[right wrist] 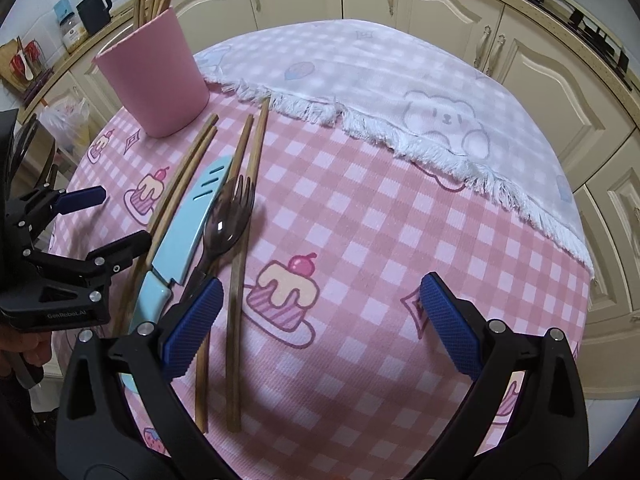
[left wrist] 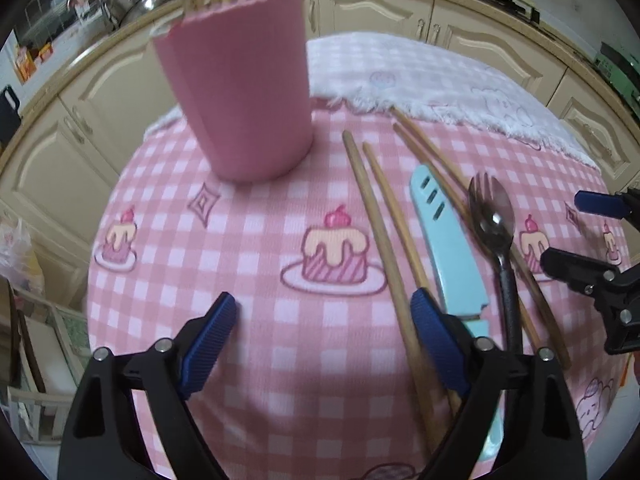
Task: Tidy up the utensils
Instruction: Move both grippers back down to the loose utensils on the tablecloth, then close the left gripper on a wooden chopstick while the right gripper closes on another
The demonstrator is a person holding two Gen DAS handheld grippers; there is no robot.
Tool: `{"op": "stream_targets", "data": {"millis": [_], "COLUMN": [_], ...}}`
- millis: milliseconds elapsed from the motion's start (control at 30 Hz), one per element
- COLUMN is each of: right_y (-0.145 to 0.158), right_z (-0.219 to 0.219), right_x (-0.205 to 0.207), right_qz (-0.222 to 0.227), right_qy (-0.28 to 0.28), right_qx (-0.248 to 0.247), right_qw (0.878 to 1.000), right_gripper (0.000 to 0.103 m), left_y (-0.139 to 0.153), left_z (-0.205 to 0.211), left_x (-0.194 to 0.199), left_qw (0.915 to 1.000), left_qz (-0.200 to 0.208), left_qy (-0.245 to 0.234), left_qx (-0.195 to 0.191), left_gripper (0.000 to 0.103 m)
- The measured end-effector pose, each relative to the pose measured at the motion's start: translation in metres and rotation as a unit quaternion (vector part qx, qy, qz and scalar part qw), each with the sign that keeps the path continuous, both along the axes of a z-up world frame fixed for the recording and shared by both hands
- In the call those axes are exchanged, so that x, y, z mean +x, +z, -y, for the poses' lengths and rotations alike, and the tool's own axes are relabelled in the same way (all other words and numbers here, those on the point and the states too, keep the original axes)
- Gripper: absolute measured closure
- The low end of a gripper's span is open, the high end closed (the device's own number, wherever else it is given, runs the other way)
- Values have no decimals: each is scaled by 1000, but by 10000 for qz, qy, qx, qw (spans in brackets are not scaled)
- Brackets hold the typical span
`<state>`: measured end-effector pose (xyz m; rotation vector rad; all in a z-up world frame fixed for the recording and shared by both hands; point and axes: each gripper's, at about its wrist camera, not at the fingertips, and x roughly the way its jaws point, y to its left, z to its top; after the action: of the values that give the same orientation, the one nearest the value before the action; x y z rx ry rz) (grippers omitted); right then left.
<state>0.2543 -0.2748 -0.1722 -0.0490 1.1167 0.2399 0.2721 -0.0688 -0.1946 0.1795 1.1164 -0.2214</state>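
The pink cup [right wrist: 154,74] stands upright at the far left of the counter [right wrist: 360,240], on the pink checked cloth [right wrist: 340,216] and just short of the fringed white cloth [right wrist: 400,92] that covers the far side. Several wooden chopsticks already stand in it, their tops leaning out past the rim, so it appears to serve as the holder into which the loose pieces go.

The rest of the utensils lie flat in a loose fan in front of the cup, all pointing roughly toward it. Two pairs of wooden chopsticks [left wrist: 380,232] flank a light blue knife [left wrist: 448,240] and a dark-handled fork [left wrist: 490,208], with a spoon apparently nested under the fork, though the blur makes that hard to confirm. The fork's head rests across one chopstick of the right-hand pair.

The left gripper [left wrist: 324,340] hovers low over the near edge with its fingers [left wrist: 208,340] spread wide and holding nothing; its right finger sits over the near ends of the left-hand chopstick pair. The right gripper [right wrist: 320,324] also has its fingers [right wrist: 450,320] spread and empty, the left one above the fork's handle.

The cloth to the right of the utensils is bare, giving the right gripper free room to approach. Between the two grippers the pieces lie close together, some touching, so lifting one risks dragging a neighbour. The near ends of the chopsticks reach close to the counter's near edge. The cup's mouth is partly taken up by standing chopsticks, leaving a narrower opening for the next piece.
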Motion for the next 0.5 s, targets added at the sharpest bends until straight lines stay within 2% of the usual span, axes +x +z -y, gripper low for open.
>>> {"op": "stream_targets", "data": {"millis": [267, 300, 400, 467, 500], "right_y": [-4, -5, -10, -9, -7], "right_z": [-17, -19, -30, -37, -39], "right_x": [13, 15, 23, 28, 30], "right_qz": [-258, -308, -597, -673, -718], "right_qy": [131, 165, 314, 423, 462], "right_qx": [-283, -309, -442, -567, -534], "right_qw": [9992, 9989, 9967, 9952, 9949], "right_gripper": [7, 10, 30, 34, 44], "left_y": [2, 2, 3, 4, 4], "left_z": [1, 1, -1, -2, -2], "left_x": [2, 1, 0, 3, 4], "left_qw": [9999, 9998, 9994, 9989, 9984], "left_qz": [-58, -87, -163, -223, -265], "left_qy": [-89, -161, -311, -421, -494], "left_qx": [-12, -8, -10, -10, -3], "left_gripper": [22, 23, 29, 31, 31]}}
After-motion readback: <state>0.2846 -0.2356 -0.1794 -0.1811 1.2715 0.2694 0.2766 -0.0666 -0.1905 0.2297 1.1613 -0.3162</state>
